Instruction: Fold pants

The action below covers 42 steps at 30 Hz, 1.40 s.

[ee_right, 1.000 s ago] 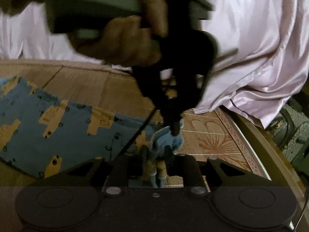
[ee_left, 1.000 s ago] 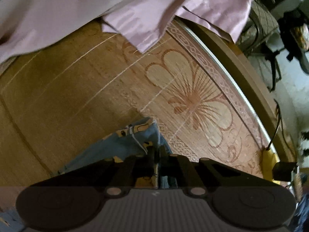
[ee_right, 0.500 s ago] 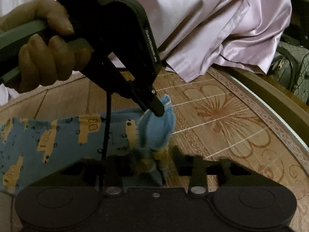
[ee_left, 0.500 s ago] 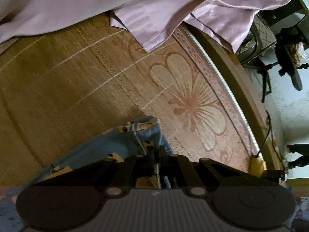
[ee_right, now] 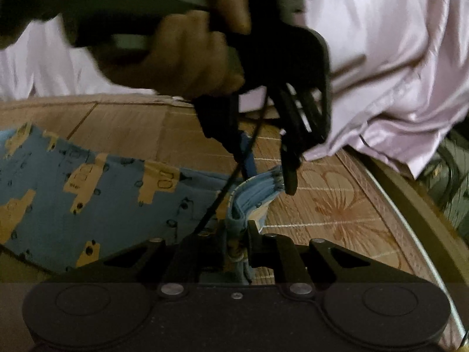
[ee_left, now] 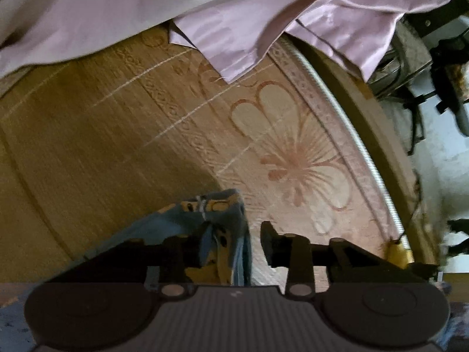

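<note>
Blue pants [ee_right: 88, 199] with yellow vehicle prints lie spread on a woven mat, stretching to the left in the right wrist view. My right gripper [ee_right: 239, 234] is shut on a bunched edge of the pants. A hand [ee_right: 181, 58] holds my left gripper [ee_right: 261, 173] just above that same bunch, its fingers spread on either side of the folded edge. In the left wrist view my left gripper [ee_left: 234, 231] is open, with the pants [ee_left: 176, 220] hanging loose against its left finger.
The woven mat [ee_left: 293, 152] has a flower pattern and ends at a wooden border [ee_left: 351, 94] on the right. Pink satin fabric [ee_left: 234, 14] drapes over the far side of the mat. Dark clutter [ee_left: 425, 58] stands beyond the border.
My left gripper has opened and let go of the pants edge. The right gripper's jaws, wider half a second ago, are closed on the fabric again.
</note>
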Each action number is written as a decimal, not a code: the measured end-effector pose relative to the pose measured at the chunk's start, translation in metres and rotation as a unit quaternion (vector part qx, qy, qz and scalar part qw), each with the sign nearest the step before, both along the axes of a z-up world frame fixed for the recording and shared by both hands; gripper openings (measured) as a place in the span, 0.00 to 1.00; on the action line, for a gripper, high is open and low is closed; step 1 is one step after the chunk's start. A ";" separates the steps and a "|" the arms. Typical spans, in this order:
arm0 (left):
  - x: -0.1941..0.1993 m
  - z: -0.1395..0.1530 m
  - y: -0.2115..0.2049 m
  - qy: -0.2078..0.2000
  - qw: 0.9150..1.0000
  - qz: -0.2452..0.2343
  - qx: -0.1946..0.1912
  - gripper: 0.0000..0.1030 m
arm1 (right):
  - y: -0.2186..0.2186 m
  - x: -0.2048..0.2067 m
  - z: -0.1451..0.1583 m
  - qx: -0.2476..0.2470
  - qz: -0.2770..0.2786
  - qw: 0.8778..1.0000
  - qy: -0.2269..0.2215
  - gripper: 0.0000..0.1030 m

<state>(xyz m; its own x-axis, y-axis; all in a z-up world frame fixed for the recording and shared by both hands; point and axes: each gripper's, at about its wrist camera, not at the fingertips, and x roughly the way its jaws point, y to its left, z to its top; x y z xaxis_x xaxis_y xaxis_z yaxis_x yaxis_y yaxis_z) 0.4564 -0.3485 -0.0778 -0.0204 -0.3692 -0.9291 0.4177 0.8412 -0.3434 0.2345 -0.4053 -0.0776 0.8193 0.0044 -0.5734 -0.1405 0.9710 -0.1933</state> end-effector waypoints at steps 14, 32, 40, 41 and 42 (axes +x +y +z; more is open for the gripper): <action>-0.023 0.044 0.045 -0.058 0.998 0.009 -0.013 0.08 | 0.032 -0.032 0.019 -0.084 0.039 0.992 -0.089 0.11; -0.070 0.022 0.267 -0.076 0.987 0.120 -0.074 0.08 | 0.178 -0.056 0.015 -0.076 0.162 0.984 -0.028 0.11; -0.076 -0.012 0.298 -0.066 0.981 0.155 -0.094 0.08 | 0.192 -0.053 -0.001 -0.072 0.169 0.983 0.005 0.11; -0.077 -0.013 0.300 -0.065 0.980 0.159 -0.098 0.08 | 0.193 -0.052 -0.001 -0.072 0.168 0.983 0.004 0.11; -0.079 -0.014 0.303 -0.067 0.980 0.159 -0.100 0.08 | 0.193 -0.052 -0.001 -0.073 0.167 0.983 0.003 0.11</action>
